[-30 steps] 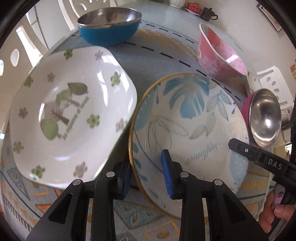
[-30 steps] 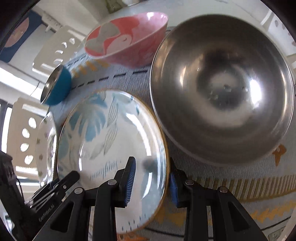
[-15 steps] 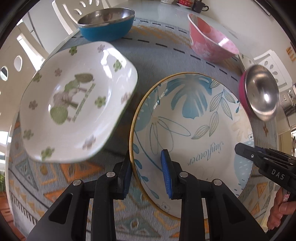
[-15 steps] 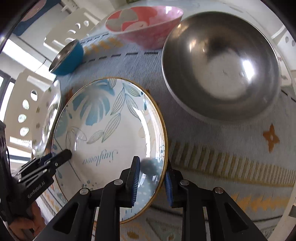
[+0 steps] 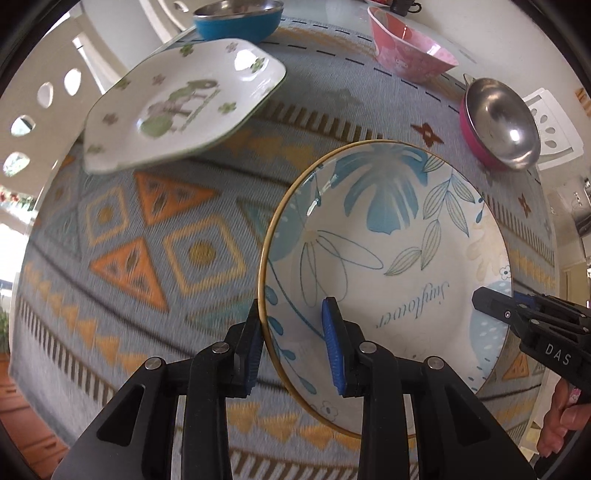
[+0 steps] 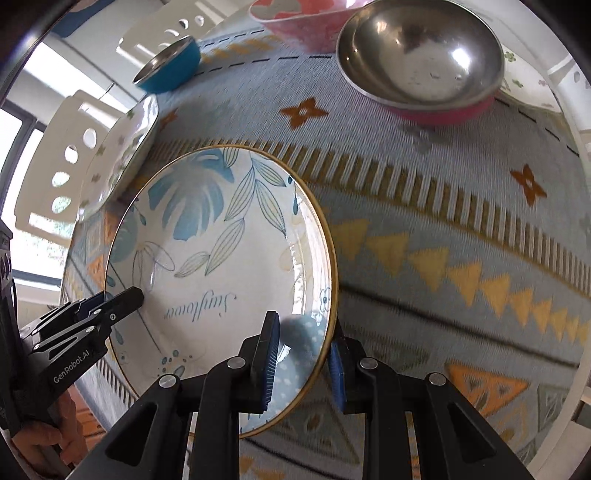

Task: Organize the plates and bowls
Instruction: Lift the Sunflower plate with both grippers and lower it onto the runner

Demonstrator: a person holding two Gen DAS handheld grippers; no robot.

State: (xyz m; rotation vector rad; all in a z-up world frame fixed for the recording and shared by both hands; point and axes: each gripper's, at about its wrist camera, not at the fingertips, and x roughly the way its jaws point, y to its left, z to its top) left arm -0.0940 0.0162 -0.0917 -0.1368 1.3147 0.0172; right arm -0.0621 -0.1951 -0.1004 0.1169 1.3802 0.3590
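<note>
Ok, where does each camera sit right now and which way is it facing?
Left wrist: on the left gripper, looking steeply down; its pads pinch the blue-leaf plate at its left rim; the right gripper and a hand show.
Right wrist: on the right gripper, looking steeply down, clamping the plate's right rim; the left gripper shows.
Shared: plate, patterned tablecloth, steel bowl.

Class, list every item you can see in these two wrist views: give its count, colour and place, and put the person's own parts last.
Sunflower plate: 1, white with blue leaves, gold rim, held between both tongs.
Square plate: 1, white, green flowers, far left.
Blue bowl: 1, steel-lined, far edge.
Pink bowl: 1, far edge.
Steel bowl: 1, pink outside, right.
Tablecloth: 1, grey-blue, orange patterns, under everything.
White chairs: beyond the table.
Left tongs: black, blue pads, on the plate's rim.
Right tongs: likewise, opposite rim.
Hand: lower right.
</note>
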